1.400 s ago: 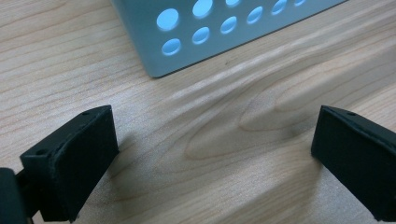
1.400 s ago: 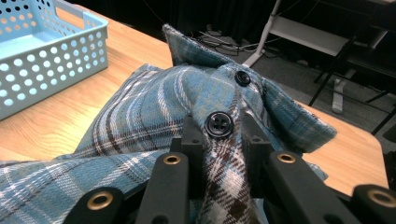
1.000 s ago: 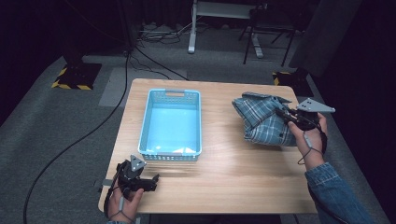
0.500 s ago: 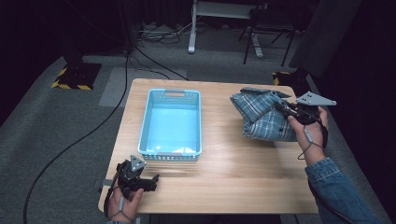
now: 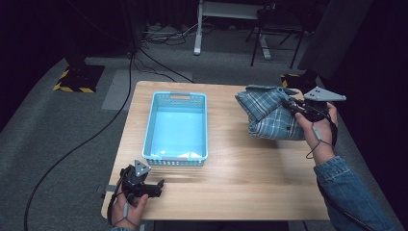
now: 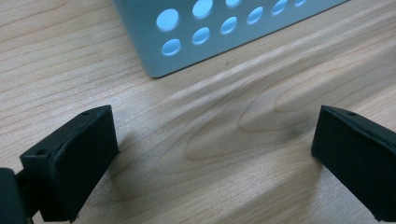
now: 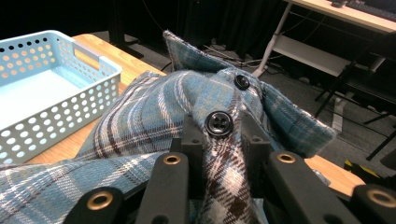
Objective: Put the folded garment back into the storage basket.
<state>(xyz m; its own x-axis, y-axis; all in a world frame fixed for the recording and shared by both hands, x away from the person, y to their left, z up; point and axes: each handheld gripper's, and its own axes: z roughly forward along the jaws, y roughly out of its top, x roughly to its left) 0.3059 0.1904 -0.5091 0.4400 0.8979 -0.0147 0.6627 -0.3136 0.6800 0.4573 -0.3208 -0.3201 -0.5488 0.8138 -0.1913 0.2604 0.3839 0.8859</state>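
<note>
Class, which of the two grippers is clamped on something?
The right gripper: its jaws pinch the plaid shirt. The left gripper gapes above bare table.

The wooden table (image 5: pixel 240 178) carries two items. A light blue perforated basket (image 5: pixel 176 127) stands left of centre, toward 10 o'clock, long axis running 12 to 6. A folded blue plaid shirt (image 5: pixel 267 115) lies at 2 o'clock near the right edge, well apart from the basket. The near half is bare wood.
</note>
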